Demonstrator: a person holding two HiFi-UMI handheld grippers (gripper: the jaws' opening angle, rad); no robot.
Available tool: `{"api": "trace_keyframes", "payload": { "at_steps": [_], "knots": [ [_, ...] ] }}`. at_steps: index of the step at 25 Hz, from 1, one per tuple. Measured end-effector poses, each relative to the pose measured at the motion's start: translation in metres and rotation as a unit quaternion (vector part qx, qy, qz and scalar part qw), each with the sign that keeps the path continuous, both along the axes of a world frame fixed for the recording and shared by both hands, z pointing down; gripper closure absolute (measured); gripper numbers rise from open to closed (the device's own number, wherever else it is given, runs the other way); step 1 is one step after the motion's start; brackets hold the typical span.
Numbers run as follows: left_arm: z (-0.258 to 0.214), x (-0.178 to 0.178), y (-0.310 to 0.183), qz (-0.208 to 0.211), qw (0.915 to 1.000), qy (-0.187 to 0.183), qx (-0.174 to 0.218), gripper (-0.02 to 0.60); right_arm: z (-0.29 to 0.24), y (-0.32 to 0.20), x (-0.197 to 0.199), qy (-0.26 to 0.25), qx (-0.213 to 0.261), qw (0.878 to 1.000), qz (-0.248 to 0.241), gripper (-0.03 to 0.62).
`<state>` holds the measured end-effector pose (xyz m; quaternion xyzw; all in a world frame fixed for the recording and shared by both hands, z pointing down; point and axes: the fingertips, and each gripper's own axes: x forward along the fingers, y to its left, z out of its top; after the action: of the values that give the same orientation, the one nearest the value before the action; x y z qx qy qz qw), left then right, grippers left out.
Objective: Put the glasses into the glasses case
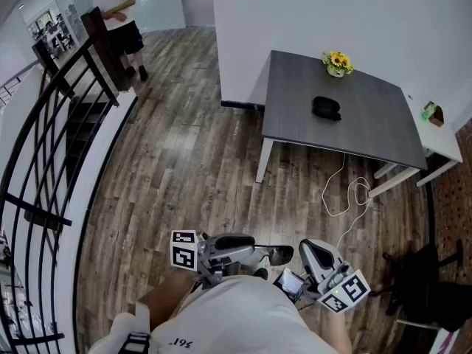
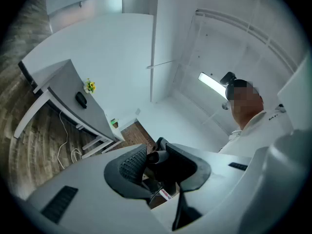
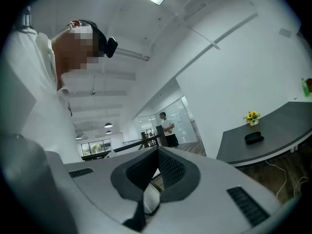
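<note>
fingers of the left gripper [image 2: 155, 149] grasp the dark-framed glasses [image 1: 280, 255], near, by the person's white shirt [image 1: 243, 316]. fingers of the right gripper [image 3: 158, 152] are clenched with nothing pinched. the glasses look light, thin and fragile: best gripped gently by the frame, not the lenses. the black oval glasses case [image 1: 326, 108] sits far right on the dark grey bench [image 1: 369, 135].
</note>
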<state>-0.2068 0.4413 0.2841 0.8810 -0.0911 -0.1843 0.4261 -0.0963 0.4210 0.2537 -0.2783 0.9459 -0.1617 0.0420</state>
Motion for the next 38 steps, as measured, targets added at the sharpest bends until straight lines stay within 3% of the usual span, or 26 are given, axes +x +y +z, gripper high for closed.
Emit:
{"api": "trace_keyframes", "payload": {
  "at_steps": [12,19,20,22,24,26,28,30,33,38],
  "knots": [
    [-0.007,0.001,-0.015,-0.001,0.9998,0.001,0.018,0.453,0.003,-0.012,0.002,0.035,0.029,0.999,0.022,0.585],
    [-0.011,-0.003,-0.018,-0.003,0.9997,0.002,0.024,0.453,0.012,-0.006,-0.010,0.131,0.076,0.988,0.008,0.581],
    [-0.011,-0.004,-0.018,-0.004,0.9997,0.002,0.024,0.453,0.012,-0.005,-0.012,0.134,0.080,0.988,0.002,0.551],
    [-0.011,-0.008,-0.018,-0.006,0.9996,0.001,0.026,0.453,0.013,-0.002,-0.018,0.150,0.094,0.984,-0.018,0.422],
    [-0.012,-0.014,-0.020,-0.010,0.9995,0.000,0.030,0.453,0.024,0.002,-0.021,0.206,0.108,0.971,-0.045,0.379],
    [-0.018,-0.023,-0.025,-0.014,0.9994,-0.002,0.032,0.453,0.033,0.004,-0.026,0.269,0.082,0.958,-0.058,0.347],
    [-0.027,-0.030,-0.029,-0.015,0.9994,-0.006,0.029,0.453,0.026,0.005,-0.038,0.282,0.068,0.956,-0.052,0.320],
    [-0.029,-0.032,-0.031,-0.016,0.9994,-0.013,0.029,0.453,0.014,0.006,-0.054,0.269,0.115,0.955,-0.055,0.302],
    [-0.026,-0.028,-0.037,-0.019,0.9989,-0.024,0.037,0.453,0.011,0.002,-0.064,0.305,0.193,0.929,-0.085,0.275],
    [-0.019,-0.023,-0.038,-0.012,0.9989,-0.037,0.028,0.453,0.026,0.005,-0.067,0.369,0.209,0.898,-0.120,0.240]
  ]
}}
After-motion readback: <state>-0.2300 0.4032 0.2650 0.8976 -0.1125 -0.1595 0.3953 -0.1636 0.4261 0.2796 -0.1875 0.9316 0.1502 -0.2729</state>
